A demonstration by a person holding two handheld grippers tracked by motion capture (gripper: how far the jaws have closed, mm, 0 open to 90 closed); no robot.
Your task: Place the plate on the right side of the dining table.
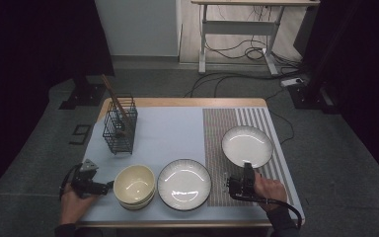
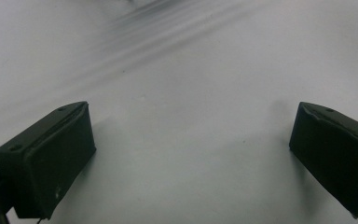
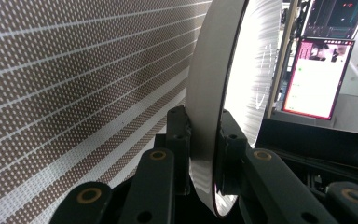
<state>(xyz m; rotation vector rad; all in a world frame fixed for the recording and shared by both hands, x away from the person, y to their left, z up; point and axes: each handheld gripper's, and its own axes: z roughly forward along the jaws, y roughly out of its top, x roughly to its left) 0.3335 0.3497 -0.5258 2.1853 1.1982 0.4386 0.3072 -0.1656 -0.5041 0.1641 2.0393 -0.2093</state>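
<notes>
Right gripper (image 1: 247,170) jaws clamped on near rim of white ribbed ceramic plate (image 1: 247,145), rim between them. Left gripper (image 2: 191,154) jaws spread wide, nothing between, cream bowls (image 1: 134,184) just beyond.

White plate (image 3: 214,93) rim clamped in right gripper (image 3: 205,140), striped placemat (image 3: 74,84) behind, lit screen (image 3: 317,77)

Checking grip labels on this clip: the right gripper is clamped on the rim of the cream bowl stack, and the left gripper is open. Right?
Not quite. The right gripper is clamped on the rim of the white plate over the striped mat, as the right gripper view shows. The left gripper is open.
</notes>
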